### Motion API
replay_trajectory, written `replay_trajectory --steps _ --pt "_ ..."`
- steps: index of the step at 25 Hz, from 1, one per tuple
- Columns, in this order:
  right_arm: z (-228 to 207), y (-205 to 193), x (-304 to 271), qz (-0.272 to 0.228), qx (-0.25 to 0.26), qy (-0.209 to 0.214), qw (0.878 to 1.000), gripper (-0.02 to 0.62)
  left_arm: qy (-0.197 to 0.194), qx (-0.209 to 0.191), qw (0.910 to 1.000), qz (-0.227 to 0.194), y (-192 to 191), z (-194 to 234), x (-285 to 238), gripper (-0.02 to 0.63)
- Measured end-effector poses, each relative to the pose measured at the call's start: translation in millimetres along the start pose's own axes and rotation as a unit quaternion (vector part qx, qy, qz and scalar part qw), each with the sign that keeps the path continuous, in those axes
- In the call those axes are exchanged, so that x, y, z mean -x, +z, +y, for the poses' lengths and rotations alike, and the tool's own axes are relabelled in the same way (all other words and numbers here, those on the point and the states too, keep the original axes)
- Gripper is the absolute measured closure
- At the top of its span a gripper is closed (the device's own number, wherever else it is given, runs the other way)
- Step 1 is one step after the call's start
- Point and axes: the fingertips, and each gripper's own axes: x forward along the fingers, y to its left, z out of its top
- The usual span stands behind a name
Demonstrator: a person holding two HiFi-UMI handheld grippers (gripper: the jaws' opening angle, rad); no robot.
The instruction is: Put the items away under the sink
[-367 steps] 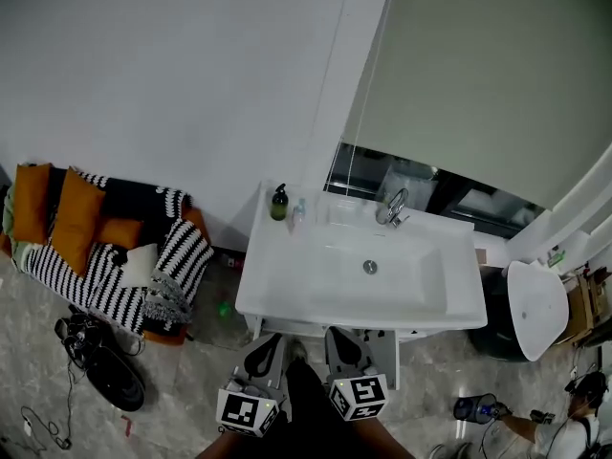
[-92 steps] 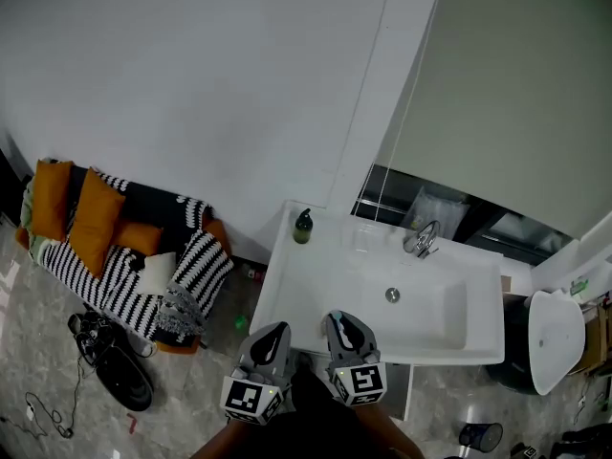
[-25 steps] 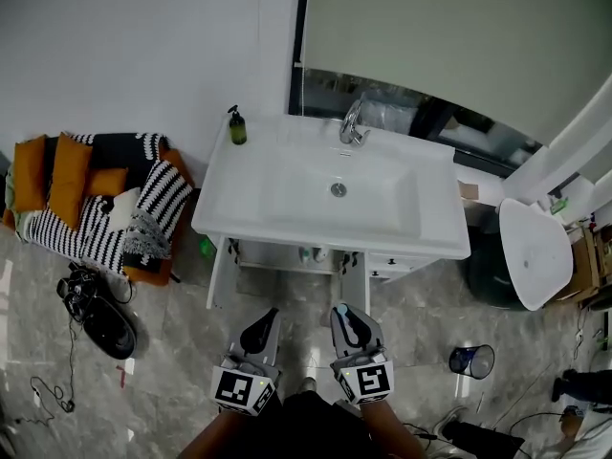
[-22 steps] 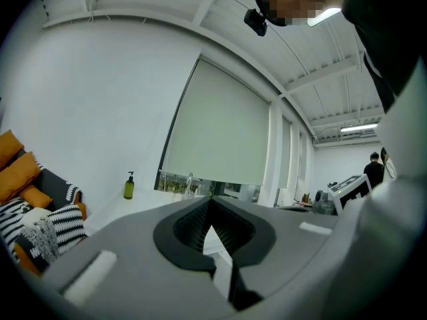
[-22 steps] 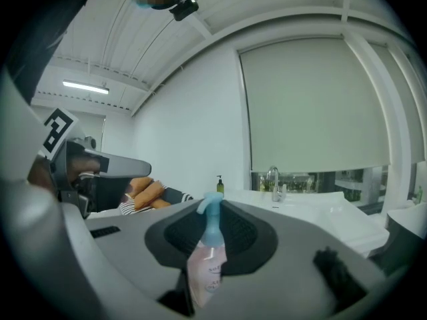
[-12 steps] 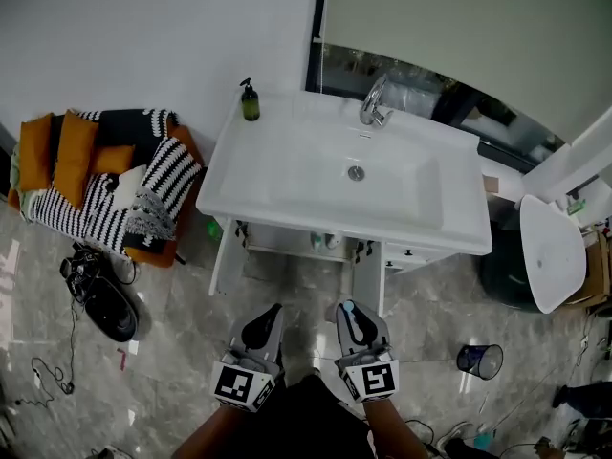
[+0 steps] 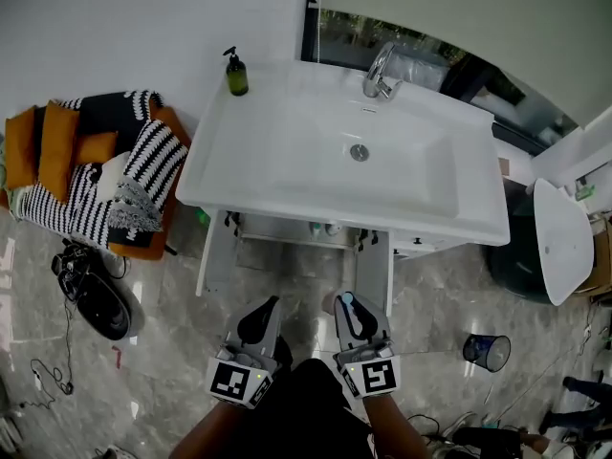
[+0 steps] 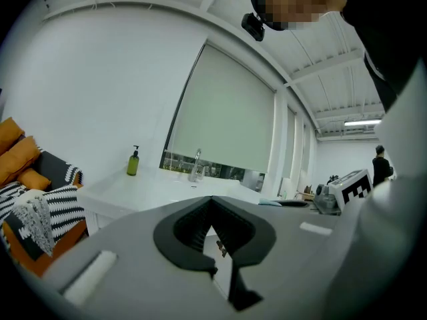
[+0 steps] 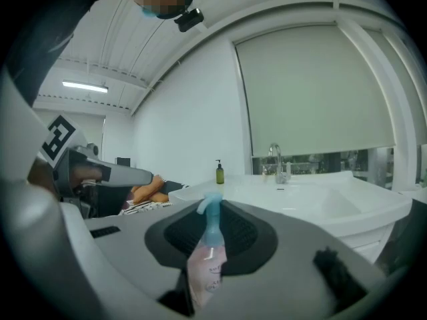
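Spray bottle point(image 9: 207, 262): likely light, slick plastic; hold by body. Right gripper point(image 9: 213, 209) clamped on it; left gripper point(image 8: 212, 204) closed, empty.

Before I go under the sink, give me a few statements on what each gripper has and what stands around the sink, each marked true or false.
1. The right gripper is shut on a small spray bottle with a blue nozzle. True.
2. The left gripper carries a bottle too. False: nothing is between its jaws.
3. The green soap bottle stands right beside the tap. False: it stands apart from the tap, at the sink's back left corner in the head view.
4. A dark blue bin stands on the floor to the right of the sink. True.
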Motion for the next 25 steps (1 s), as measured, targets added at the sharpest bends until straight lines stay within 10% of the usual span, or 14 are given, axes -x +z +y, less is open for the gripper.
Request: replay_trajectory --steps 25 --pt "-32.6 -190.3 -105.7 -0.002 -0.006 -0.022 1.000 0.523 0.004 0.004 1.0000 -0.005 -175.2 99.8 -83.7 0.598"
